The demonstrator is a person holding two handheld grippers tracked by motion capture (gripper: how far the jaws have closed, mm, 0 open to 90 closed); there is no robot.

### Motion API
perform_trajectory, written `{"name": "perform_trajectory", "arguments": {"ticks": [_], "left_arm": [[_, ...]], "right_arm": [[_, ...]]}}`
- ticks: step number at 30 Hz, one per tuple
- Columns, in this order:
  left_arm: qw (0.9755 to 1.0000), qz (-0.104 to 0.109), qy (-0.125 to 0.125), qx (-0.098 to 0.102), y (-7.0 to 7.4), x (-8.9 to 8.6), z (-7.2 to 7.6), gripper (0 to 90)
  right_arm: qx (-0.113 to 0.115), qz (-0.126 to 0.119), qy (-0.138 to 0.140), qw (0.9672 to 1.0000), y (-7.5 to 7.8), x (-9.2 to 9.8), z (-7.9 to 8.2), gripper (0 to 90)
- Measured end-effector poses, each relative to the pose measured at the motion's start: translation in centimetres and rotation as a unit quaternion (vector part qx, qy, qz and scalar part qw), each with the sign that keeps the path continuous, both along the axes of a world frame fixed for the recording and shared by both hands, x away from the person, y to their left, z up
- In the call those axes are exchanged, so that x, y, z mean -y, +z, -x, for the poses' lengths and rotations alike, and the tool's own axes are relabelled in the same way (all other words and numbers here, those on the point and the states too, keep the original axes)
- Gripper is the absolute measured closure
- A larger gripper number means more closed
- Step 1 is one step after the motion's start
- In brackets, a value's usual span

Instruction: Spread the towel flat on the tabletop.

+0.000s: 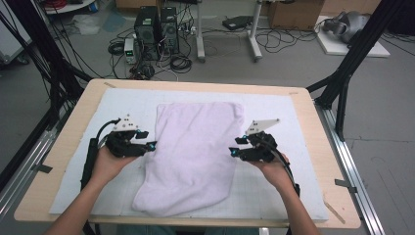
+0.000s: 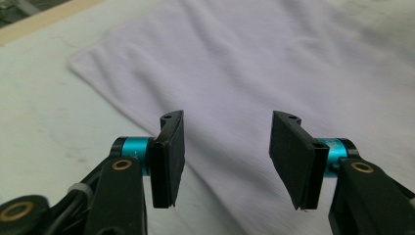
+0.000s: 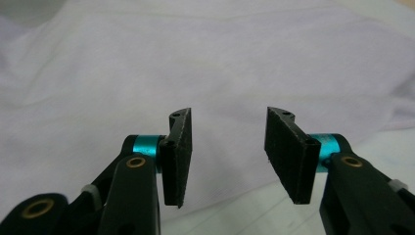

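Grippers, left (image 1: 152,145) and right (image 1: 233,152), stand half-open and empty beside the towel (image 1: 193,152); its long axis runs away from you, between them.

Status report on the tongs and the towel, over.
Left tongs open at the towel's left edge. Right tongs open at its right edge. Towel lies folded on the mat, nothing obstructing.
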State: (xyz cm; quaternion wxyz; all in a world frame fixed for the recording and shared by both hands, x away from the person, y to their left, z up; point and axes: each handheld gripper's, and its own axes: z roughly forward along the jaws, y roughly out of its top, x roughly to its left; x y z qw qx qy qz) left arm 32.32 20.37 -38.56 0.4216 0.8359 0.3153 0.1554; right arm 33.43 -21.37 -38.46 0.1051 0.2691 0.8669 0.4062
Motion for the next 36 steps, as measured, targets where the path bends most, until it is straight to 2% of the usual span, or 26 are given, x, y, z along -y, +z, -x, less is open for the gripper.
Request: {"name": "perform_trajectory", "arguments": {"ticks": [3,4,5,7,8,10,12,13,16,19,21,22,23,25,26,28,29,30,31,32,33,34,36], "left_arm": [[0.9997,0.014,-0.019,-0.003,-0.6,0.3,2.0,45.2],[0.9996,0.014,-0.023,-0.003,-0.9,0.4,2.6,44.7],[0.9994,0.012,-0.032,-0.007,-1.3,0.5,3.1,44.7],[0.9987,0.007,-0.045,-0.021,-2.2,0.8,3.7,46.6],[0.9982,0.003,-0.054,-0.028,-2.7,0.9,3.9,49.1],[0.9962,-0.026,-0.074,-0.039,-3.5,1.5,4.2,59.9],[0.9949,-0.030,-0.083,-0.047,-4.1,1.8,4.2,68.5],[0.9949,-0.030,-0.081,-0.052,-4.4,1.9,4.1,74.9],[0.9949,-0.026,-0.078,-0.058,-4.7,1.8,3.6,86.1],[0.9952,-0.023,-0.075,-0.058,-4.4,1.6,3.4,87.5],[0.9963,-0.016,-0.067,-0.052,-4.0,1.4,3.3,87.8],[0.9967,-0.009,-0.064,-0.048,-3.7,1.2,3.2,87.8],[0.9974,0.007,-0.056,-0.045,-3.2,0.9,3.0,87.8],[0.9980,0.015,-0.048,-0.038,-2.4,0.6,2.5,87.8],[0.9984,0.018,-0.043,-0.034,-2.0,0.5,2.1,87.8],[0.9989,0.022,-0.033,-0.026,-1.2,0.5,1.3,87.8],[0.9993,0.019,-0.024,-0.021,-0.9,0.6,0.9,88.0],[0.9996,0.016,-0.017,-0.015,-0.7,0.7,0.5,89.6],[0.9997,0.014,-0.012,-0.014,-0.7,0.7,0.1,89.6],[0.9997,0.013,-0.011,-0.017,-0.9,0.8,-0.2,89.6],[0.9997,0.009,-0.013,-0.021,-1.0,0.8,-0.3,84.4],[0.9996,0.009,-0.012,-0.025,-1.1,0.8,-0.3,84.4],[0.9994,0.017,-0.023,-0.022,-1.1,0.8,0.4,77.8]], "right_arm": [[-0.005,-0.017,0.012,0.9998,-0.8,0.1,2.1,51.1],[-0.009,-0.024,0.023,0.9994,-1.5,0.0,3.5,50.7],[-0.009,-0.024,0.023,0.9994,-1.5,0.0,3.5,50.7],[-0.014,-0.017,0.036,0.9991,-2.5,-0.4,4.5,50.5],[-0.020,-0.015,0.042,0.9988,-3.0,-0.6,5.0,50.5],[-0.036,-0.015,0.054,0.9978,-4.0,-1.1,5.7,50.6],[-0.039,-0.002,0.061,0.9974,-4.8,-1.7,6.0,51.6],[-0.043,0.002,0.063,0.9971,-5.1,-1.9,6.0,53.5],[-0.049,0.012,0.068,0.9964,-5.7,-2.6,5.7,65.4],[-0.053,0.006,0.085,0.9950,-5.7,-2.9,5.1,87.2],[-0.055,0.008,0.089,0.9945,-5.5,-3.0,4.8,88.6],[-0.048,0.007,0.091,0.9947,-5.1,-3.1,4.8,89.0],[-0.041,0.006,0.091,0.9950,-4.5,-3.1,4.8,90.0],[-0.018,0.000,0.087,0.9961,-3.1,-3.0,4.5,90.0],[-0.005,-0.001,0.079,0.9968,-1.8,-2.9,3.7,90.0],[0.000,-0.005,0.073,0.9973,-1.3,-2.9,3.2,90.0],[-0.006,-0.015,0.071,0.9973,-1.0,-2.8,2.7,89.9],[-0.012,-0.027,0.075,0.9967,-0.8,-2.9,2.4,89.6],[-0.015,-0.030,0.081,0.9961,-0.8,-3.0,2.3,89.4],[-0.016,-0.022,0.087,0.9958,-0.9,-3.3,2.4,86.0],[-0.023,-0.011,0.098,0.9948,-1.4,-3.7,2.9,82.6],[-0.023,-0.011,0.098,0.9948,-1.4,-3.7,2.9,80.4],[-0.023,-0.007,0.104,0.9943,-1.9,-3.7,3.7,77.0]]}}
